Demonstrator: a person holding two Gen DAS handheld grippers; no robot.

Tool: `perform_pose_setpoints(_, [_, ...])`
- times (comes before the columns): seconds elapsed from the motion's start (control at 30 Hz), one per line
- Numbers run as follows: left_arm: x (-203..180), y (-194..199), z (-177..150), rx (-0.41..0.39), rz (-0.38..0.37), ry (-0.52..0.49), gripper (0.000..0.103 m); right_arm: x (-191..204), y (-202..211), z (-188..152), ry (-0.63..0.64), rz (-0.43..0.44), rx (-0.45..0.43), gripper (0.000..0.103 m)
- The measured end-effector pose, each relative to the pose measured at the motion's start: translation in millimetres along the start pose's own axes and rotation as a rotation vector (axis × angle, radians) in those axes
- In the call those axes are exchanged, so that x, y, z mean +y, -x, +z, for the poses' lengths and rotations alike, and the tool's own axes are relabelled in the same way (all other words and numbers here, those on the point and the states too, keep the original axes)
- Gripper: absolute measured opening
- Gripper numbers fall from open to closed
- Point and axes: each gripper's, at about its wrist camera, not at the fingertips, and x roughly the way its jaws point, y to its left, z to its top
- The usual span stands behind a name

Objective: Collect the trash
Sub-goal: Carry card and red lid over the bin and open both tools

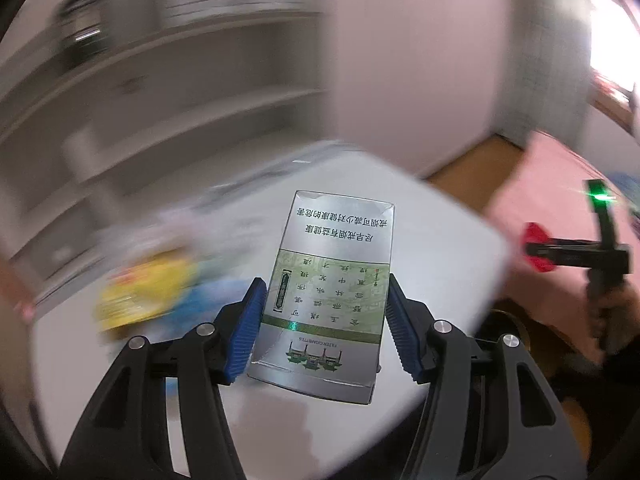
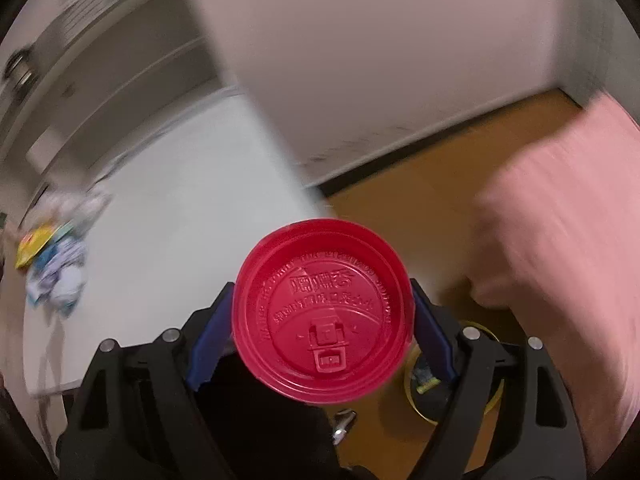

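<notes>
Above the white table (image 1: 440, 248), the left gripper (image 1: 324, 300) clamped a cigarette pack (image 1: 328, 292); the right gripper (image 2: 322, 316) gripped a red cup lid (image 2: 322, 320).

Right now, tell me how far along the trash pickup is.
Nothing shows as binned yet. In hand: the left gripper clamps a cigarette box, and the right gripper clamps a red cup lid; both are carried above the floor. Left: a pile of wrappers still lies on the white table. A round yellow-rimmed container sits on the floor below, possibly the bin.
</notes>
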Motion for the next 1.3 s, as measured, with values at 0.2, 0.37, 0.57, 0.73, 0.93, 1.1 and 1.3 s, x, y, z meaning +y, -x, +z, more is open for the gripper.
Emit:
perform_pose_setpoints(0.2, [-154.7, -65.3, 12.9, 0.053, -0.286, -0.174, 0.058, -104.8, 4.7, -43.9, -0.225, -0.104, 0.004, 0.080])
perform_pose_setpoints(0.37, [-247.9, -135.1, -1.8, 0.161, -0.449, -0.257, 0.058, -157.6, -8.5, -74.6, -0.345, -0.141, 0.063, 0.080])
perform_pose_setpoints(0.57, [-314.3, -218.9, -29.6, 0.286, -0.504, -0.328, 0.058, -192.2, -23.3, -95.2, -0.409, -0.173, 0.116, 0.080])
perform_pose_setpoints(0.73, [-334.6, -268.6, -49.9, 0.366, -0.510, -0.346, 0.058, -205.7, -34.4, -102.6, -0.428, -0.195, 0.148, 0.080])
perform_pose_setpoints(0.93, [-351.6, -299.6, -63.8, 0.430, -0.535, -0.356, 0.058, -216.9, -40.0, -107.3, -0.451, -0.190, 0.174, 0.080])
perform_pose_setpoints(1.1, [-364.7, -317.1, -69.2, 0.457, -0.552, -0.360, 0.058, -222.2, -41.9, -105.7, -0.464, -0.189, 0.177, 0.080])
perform_pose_setpoints(1.3, [-368.6, -322.6, -69.4, 0.462, -0.551, -0.360, 0.069, -220.2, -42.5, -105.5, -0.470, -0.187, 0.184, 0.080])
